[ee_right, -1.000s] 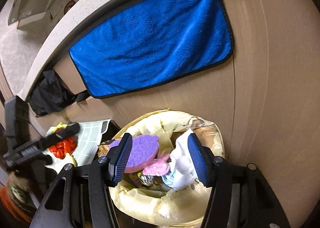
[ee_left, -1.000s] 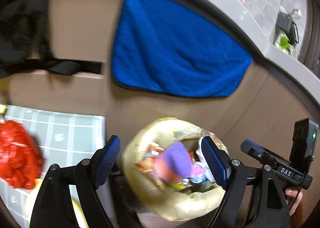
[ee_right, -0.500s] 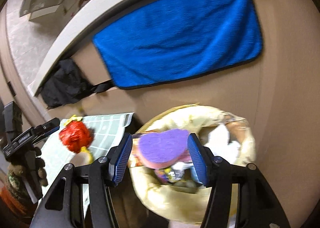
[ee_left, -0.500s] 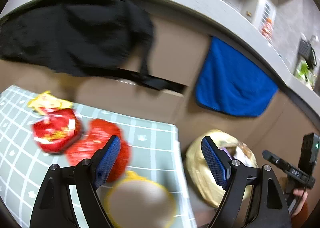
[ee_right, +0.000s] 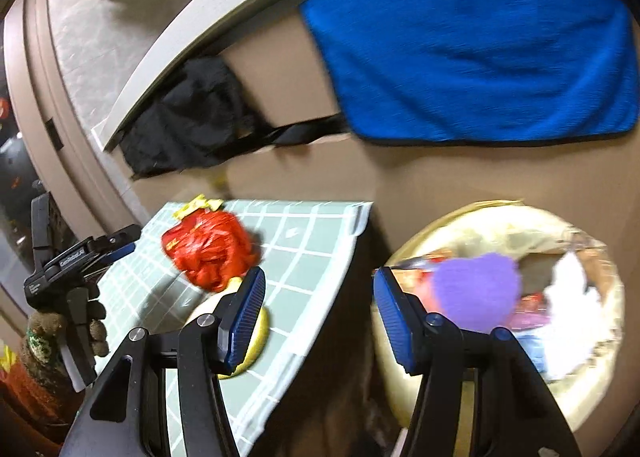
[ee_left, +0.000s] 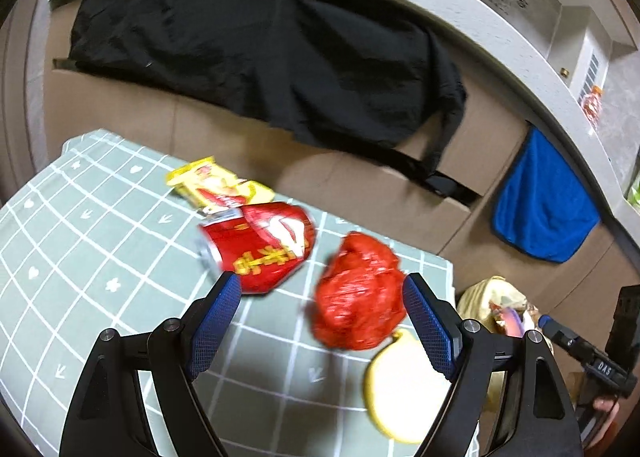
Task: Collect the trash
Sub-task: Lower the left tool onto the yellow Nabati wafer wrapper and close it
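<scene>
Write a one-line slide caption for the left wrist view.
Open left gripper poised over a checked tablecloth strewn with a red can, crumpled red bag and yellow wrapper.

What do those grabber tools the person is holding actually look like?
Each hand-held gripper is a black plastic fork with round metal bolts and two blue ridged pads. Seen from the side, the body carries small white lettering. The left one is gripped in a dark glove.

A crumpled red plastic bag (ee_left: 358,299) sits on the table, beside a dented red drink can (ee_left: 262,247) lying on its side. A flat yellow snack wrapper (ee_left: 216,187) lies behind the can. A lined round bin (ee_right: 560,321) holds a purple sponge (ee_right: 476,291) and wrappers.
</scene>
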Available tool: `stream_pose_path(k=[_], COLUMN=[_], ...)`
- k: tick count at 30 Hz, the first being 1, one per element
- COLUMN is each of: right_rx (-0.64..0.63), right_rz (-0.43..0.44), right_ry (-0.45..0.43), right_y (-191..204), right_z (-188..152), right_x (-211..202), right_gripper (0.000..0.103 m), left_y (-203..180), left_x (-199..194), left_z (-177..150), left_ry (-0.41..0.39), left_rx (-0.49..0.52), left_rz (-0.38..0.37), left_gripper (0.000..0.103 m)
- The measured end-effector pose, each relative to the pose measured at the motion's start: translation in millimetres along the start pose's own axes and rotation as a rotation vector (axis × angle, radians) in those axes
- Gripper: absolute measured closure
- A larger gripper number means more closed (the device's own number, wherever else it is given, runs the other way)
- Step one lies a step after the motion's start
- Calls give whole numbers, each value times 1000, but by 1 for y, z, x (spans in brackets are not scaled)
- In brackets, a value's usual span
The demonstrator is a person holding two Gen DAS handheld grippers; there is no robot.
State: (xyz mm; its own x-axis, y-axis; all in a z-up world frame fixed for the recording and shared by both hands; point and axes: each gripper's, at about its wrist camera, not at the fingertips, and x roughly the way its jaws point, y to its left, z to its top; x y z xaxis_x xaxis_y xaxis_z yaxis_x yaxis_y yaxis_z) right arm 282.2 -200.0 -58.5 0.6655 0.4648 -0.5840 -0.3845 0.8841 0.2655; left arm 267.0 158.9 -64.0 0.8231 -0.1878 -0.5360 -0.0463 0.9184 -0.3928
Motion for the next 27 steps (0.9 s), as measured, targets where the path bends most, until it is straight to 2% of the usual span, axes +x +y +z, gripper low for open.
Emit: stream_pose_path(k=[7,10,14,16,18,20,22,27], right_rx=[-80,-102,-121,-128,-127,-122,-122,-95], right_rz=[29,42,49,49,48,42,40,13], right_ry=[74,105,137,148,165,180,181,198], right_y=[45,58,69,72,73,71,71,64], right_z=[-7,-12,-18,-22,-24,-27,-27,-29], right_x=[32,42,52,56,61,63,63,70], right_gripper=[49,49,49,49,49,49,49,49], left_y=[39,51,61,67,75,83,93,114], left_x=[7,19,32,39,49,63,86,138], left_z=[-2,1,8,20,38,62,88,120], left_ry=[25,60,86,86,87,90,118,176], left_rx=[-69,-96,-94,-102,-105,-72,-28,3], left_rz=[19,17,11,-11,-65,-82,-55,67], left_gripper=[20,20,20,20,20,20,20,20])
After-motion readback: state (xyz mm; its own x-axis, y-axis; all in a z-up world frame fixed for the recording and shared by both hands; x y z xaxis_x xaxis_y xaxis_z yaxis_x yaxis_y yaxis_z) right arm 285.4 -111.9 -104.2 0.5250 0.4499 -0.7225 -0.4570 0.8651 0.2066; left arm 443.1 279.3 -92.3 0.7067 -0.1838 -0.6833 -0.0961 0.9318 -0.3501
